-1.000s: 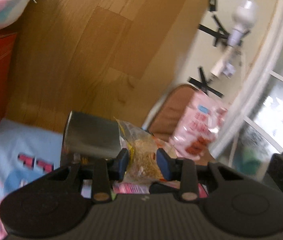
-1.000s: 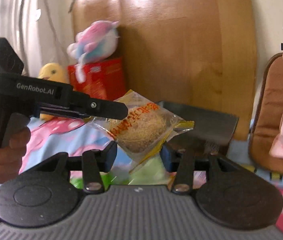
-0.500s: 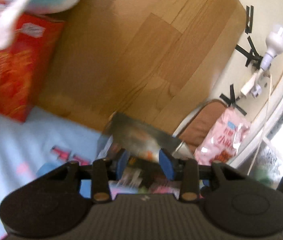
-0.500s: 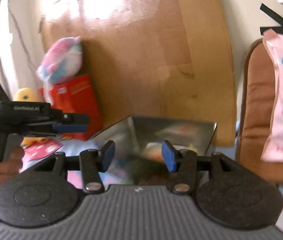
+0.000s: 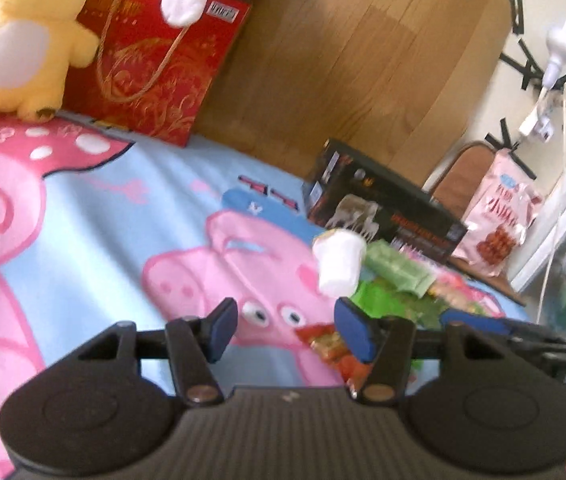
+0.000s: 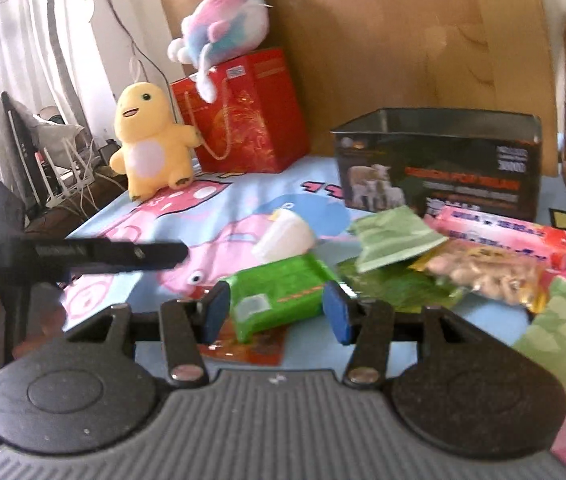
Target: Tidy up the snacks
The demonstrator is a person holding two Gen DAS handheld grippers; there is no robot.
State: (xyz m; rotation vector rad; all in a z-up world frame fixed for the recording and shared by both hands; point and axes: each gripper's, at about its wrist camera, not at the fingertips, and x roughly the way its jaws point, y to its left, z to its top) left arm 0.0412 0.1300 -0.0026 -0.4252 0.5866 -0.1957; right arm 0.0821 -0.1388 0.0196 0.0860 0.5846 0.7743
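Snacks lie heaped at centre right of both views on a cartoon-printed blue cloth (image 5: 83,216) that covers what looks like a tabletop. Behind the heap stands an open dark tin box (image 6: 439,164), its mouth facing up, likely the place the packets are meant to go, since it sits just beside them within easy reach.

The left gripper (image 5: 285,332) hangs low over the cloth at the bottom of its view, its jaws partly apart and opening with nothing between them; only the printed cloth and an orange-red wrapper (image 5: 331,350) under the right-hand jaw show through the gap.

The right gripper (image 6: 277,312) is at lower centre of its view, its jaws at a middling width, framing a bright green packet (image 6: 283,292) that lies flat on the cloth. The pads appear to stand clear of the packet's sides, so I judge it lined up for a grasp, not held.

Further into the heap, toward the right of that view:
- a white cup (image 6: 285,238), tipped on its side
- a pale green pouch (image 6: 395,236)
- a clear bag of beige pieces (image 6: 487,270)
- a long pink pack (image 6: 503,240), nearest the box.

A yellow plush toy (image 6: 149,144) and a red gift bag (image 6: 243,120) stand at upper left, well apart from the sorting.
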